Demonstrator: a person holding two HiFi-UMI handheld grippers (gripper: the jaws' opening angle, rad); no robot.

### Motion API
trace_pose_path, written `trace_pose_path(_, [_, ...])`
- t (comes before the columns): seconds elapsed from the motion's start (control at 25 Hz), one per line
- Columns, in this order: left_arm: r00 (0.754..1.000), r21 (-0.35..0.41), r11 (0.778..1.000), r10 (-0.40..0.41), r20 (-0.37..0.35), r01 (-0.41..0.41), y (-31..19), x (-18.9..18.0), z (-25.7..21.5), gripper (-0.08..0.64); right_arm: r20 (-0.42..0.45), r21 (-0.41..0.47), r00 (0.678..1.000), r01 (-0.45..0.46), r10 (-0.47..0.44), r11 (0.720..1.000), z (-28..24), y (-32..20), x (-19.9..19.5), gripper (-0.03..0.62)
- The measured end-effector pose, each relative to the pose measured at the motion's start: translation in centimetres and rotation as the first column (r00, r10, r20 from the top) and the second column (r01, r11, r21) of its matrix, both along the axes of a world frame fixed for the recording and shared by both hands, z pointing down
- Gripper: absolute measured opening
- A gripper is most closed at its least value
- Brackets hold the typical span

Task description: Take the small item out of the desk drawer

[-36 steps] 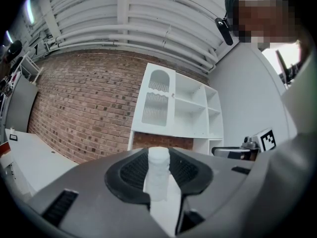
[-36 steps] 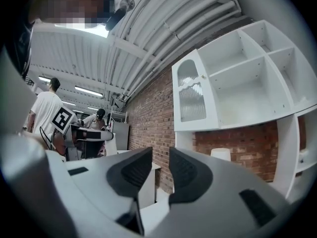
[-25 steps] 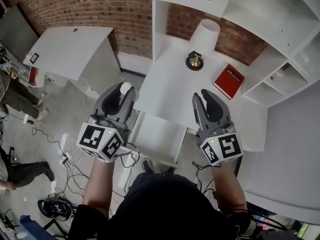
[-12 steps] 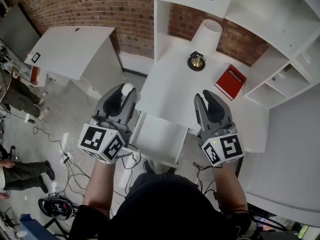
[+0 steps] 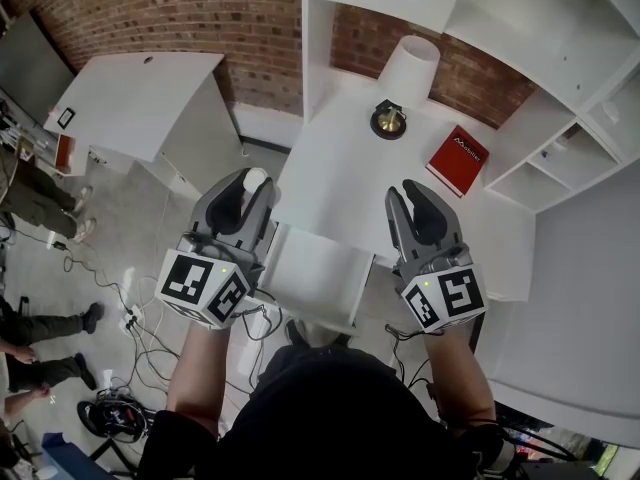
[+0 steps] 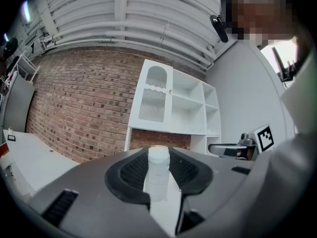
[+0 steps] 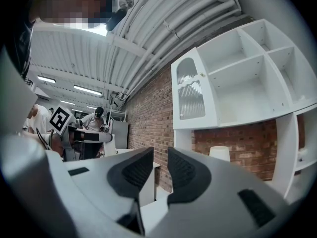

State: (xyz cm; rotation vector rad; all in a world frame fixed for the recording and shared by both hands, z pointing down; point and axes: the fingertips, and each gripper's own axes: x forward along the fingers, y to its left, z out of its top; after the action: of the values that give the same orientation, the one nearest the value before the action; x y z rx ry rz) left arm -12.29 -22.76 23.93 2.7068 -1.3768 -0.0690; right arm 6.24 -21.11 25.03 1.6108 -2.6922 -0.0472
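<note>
The left claw (image 5: 248, 190) is clamped on a small white plastic bottle (image 5: 254, 178). In the left gripper view the bottle (image 6: 159, 171) stands upright between the two dark ribbed pads (image 6: 132, 171), its ridged cap rising just above them, and both pads press on its sides. From the head view, the bottle is outside the drawer, held up and to the left of it, beside the left front corner of the white worktop (image 5: 335, 173).

The drawer (image 5: 318, 273) is pulled out under the worktop's front edge, between the two claws. The part of its white inside that shows is bare.

The right claw (image 5: 404, 193) hangs over the worktop's front right part. In the right gripper view its jaws stand a little apart, a narrow gap between the pads (image 7: 130, 175), with nothing in it.

At the back of the worktop stands a lamp with a white shade (image 5: 411, 68) and a brass base (image 5: 388, 120). A red book (image 5: 458, 160) lies flat to the right of the base, well apart from the right claw. White open shelving (image 5: 560, 158) flanks the worktop on the right, and a brick wall (image 5: 180, 13) runs behind. A second white table (image 5: 135, 98) stands to the left, with cables (image 5: 130, 318) on the floor.
</note>
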Motion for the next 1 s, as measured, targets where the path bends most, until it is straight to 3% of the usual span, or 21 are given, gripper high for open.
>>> trace_pose_path(1.0, [0.999,-0.012,0.999,0.034,-0.011,-0.034,-0.48,-0.13,0.58,0.12,0.001,-0.015,1.0,-0.019,0.019,1.0,-0.06,0.15,-0.51,0.066])
